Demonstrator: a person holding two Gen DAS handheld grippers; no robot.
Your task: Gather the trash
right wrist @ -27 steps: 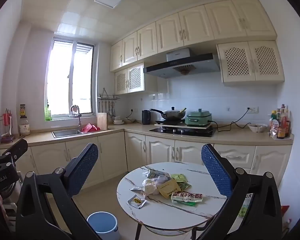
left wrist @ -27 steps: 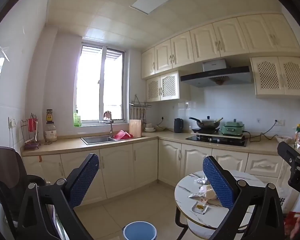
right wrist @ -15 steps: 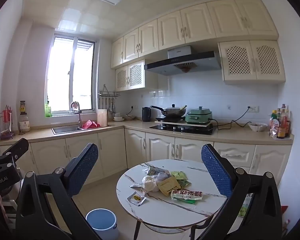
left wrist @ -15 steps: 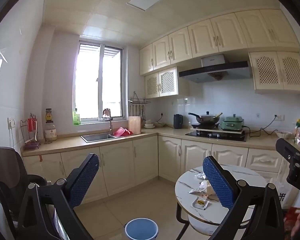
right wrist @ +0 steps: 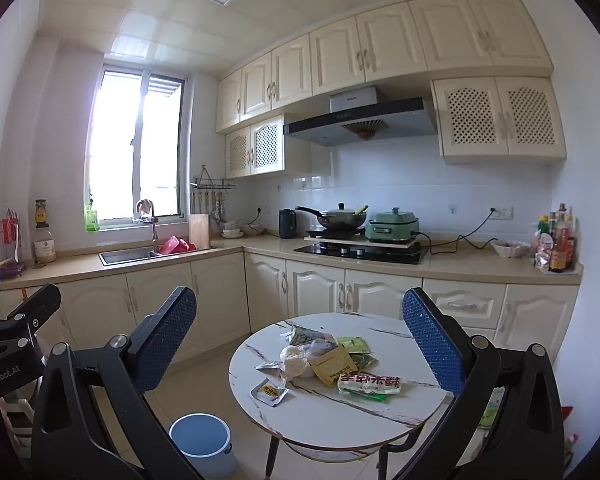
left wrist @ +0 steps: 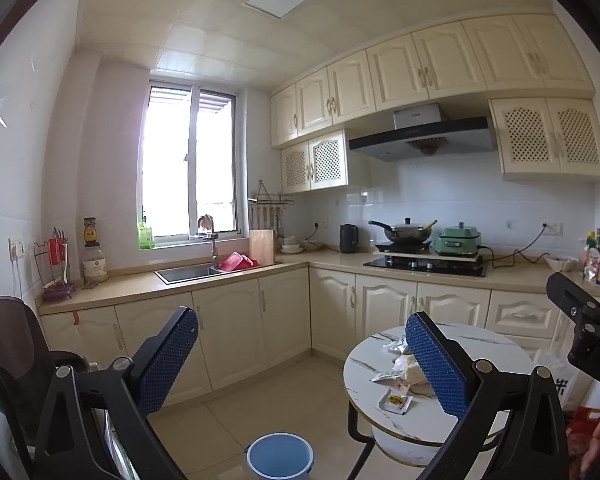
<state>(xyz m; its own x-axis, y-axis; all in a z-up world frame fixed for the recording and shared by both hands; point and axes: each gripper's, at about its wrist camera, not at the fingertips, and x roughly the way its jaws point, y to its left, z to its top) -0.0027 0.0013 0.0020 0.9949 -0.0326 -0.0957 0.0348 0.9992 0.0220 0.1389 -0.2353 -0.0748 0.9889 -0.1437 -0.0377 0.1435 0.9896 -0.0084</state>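
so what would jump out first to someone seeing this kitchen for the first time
Most striking is the round marble-look table in the foreground, with a heap of snack wrappers and packets on its top. On the floor just left of it stands an open blue bucket. Framing it all, the left gripper and right gripper point level into the room, blue-padded jaws wide open and holding nothing.

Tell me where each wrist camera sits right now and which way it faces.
Left wrist: on the open left gripper, level, facing the sink counter; right gripper's body at its right edge.
Right wrist: on the open right gripper, level, facing the round table of wrappers; left gripper's body at its left edge.
Shared: table, blue bucket, stove.
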